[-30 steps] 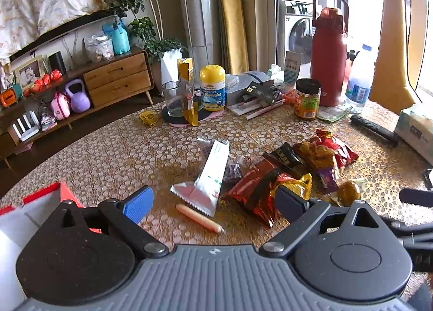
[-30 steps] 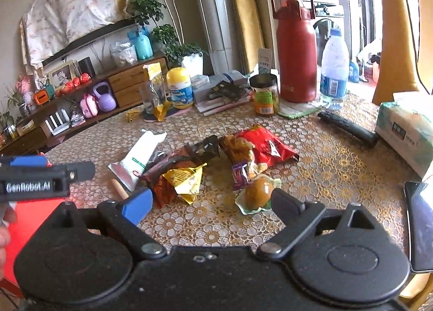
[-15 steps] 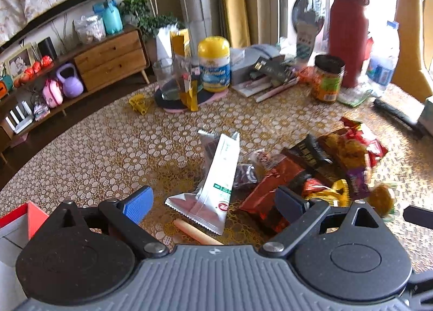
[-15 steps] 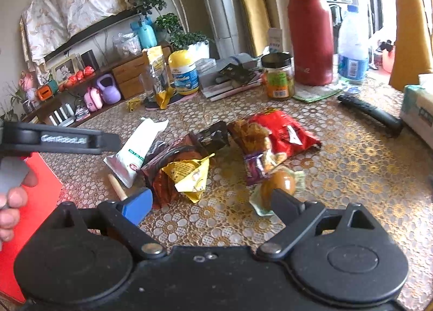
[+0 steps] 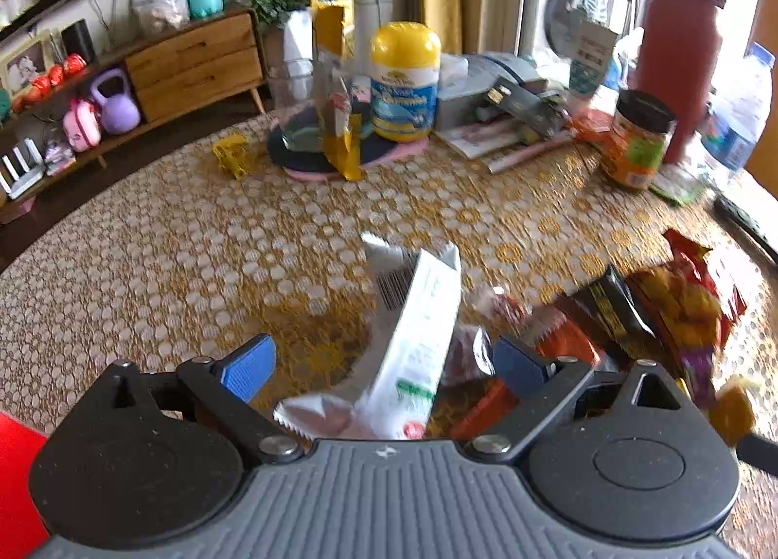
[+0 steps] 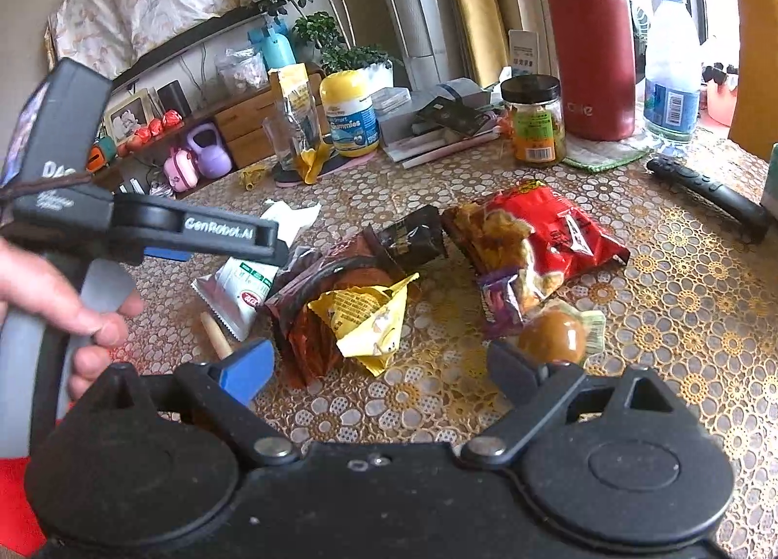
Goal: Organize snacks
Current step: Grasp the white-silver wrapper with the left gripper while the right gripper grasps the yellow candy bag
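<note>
A: What is sitting nearest the left gripper [image 5: 384, 364]?

B: Its jaws are standing wide apart, clamped on nothing. The white and silver snack packet [image 5: 413, 345] is lying on the tabletop [image 5: 194, 267] between the two blue pads, touching neither, its long side running toward 12 o'clock and its serrated end nearest the camera.

A: And to its right?

B: At about 2 o'clock from that packet the other snacks are lying in a loose pile: a dark brown bag [image 5: 559, 340], a black packet [image 5: 608, 306] and a red chip bag [image 5: 690, 286], all blurred in the left wrist view.

A: How is the right gripper [image 6: 384, 367] sitting?

B: Its jaws are also gaping wide and holding nothing. A yellow wrapper [image 6: 369, 315] is lying just beyond the gap, on the brown bag. A round brown snack in clear wrap [image 6: 554, 335] is lying just beyond the right fingertip, at 1 o'clock; I cannot tell if they are touching.

A: Farther out?

B: At 10 o'clock a hand [image 6: 63, 306] is gripping the left gripper's handle above the white packet, with a thin sausage stick [image 6: 216, 340] beside it. At the far rim, a yellow-lidded gummies jar [image 6: 350, 114] and a red flask [image 6: 591, 48] are standing upright.
</note>
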Demonstrator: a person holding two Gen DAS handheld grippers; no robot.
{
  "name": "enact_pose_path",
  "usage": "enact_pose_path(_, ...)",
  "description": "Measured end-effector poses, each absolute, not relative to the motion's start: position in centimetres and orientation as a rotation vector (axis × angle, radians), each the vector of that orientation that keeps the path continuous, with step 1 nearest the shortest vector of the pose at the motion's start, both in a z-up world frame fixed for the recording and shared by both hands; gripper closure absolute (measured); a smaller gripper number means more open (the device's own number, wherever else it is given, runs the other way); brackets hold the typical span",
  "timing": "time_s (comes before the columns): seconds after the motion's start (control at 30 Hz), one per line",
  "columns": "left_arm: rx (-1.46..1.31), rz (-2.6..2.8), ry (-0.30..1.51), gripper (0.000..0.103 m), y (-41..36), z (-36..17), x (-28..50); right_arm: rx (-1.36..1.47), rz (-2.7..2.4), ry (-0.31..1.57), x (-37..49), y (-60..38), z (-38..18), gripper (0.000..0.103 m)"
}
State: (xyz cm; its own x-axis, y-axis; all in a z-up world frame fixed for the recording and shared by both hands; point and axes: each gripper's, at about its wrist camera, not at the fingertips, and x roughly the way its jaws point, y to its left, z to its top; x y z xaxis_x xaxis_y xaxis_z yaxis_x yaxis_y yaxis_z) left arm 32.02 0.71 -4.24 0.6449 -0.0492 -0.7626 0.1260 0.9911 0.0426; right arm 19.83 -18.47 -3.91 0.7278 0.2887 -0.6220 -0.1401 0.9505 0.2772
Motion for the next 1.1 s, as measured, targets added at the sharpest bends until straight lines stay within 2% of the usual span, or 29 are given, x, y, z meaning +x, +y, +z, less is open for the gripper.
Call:
enact_pose_path(0.2, 0.040, -0.078, 0.856, 0.007, 0.9, -4.7, 33.3, 0.223, 0.230, 0.725, 20.4, -18.3, -4.2, 0.009)
enact_pose_path(0.33, 0.036, -0.082, 0.888, 0.040, 0.9, -5.5, 34.0, 0.218, 0.232, 0.729, 20.6, -17.9, -4.3, 0.009)
enact_pose_path(0.4, 0.019, -0.073, 0.883, 0.042, 1.1, -5.7, 34.1, 0.216, 0.233, 0.732, 20.8, -17.7, -4.4, 0.009)
enact_pose_path(0.5, 0.009, -0.075, 0.884, 0.051, 1.4, -5.9, 34.1, 0.212, 0.233, 0.736, 21.0, -17.5, -4.5, 0.009)
enact_pose_path(0.57, 0.006, -0.084, 0.891, 0.066, 1.6, -6.0, 34.0, 0.212, 0.233, 0.733, 21.2, -17.3, -4.5, 0.009)
enact_pose_path(0.8, -0.006, -0.065, 0.881, 0.070, 1.9, -5.8, 33.0, 0.216, 0.221, 0.733, 22.4, -16.5, -4.7, 0.011)
enact_pose_path(0.87, -0.014, -0.062, 0.876, 0.070, 2.1, -5.5, 32.6, 0.224, 0.209, 0.737, 22.9, -16.5, -5.0, 0.015)
enact_pose_path(0.93, -0.018, -0.062, 0.872, 0.070, 2.3, -5.2, 32.2, 0.236, 0.192, 0.748, 23.3, -16.6, -5.2, 0.025)
enact_pose_path(1.0, -0.022, -0.061, 0.866, 0.071, 2.4, -4.9, 31.8, 0.236, 0.187, 0.746, 23.4, -16.6, -5.4, 0.031)
enact_pose_path(1.1, -0.029, -0.055, 0.861, 0.071, 2.7, -4.7, 31.2, 0.239, 0.183, 0.751, 23.4, -16.6, -5.5, 0.037)
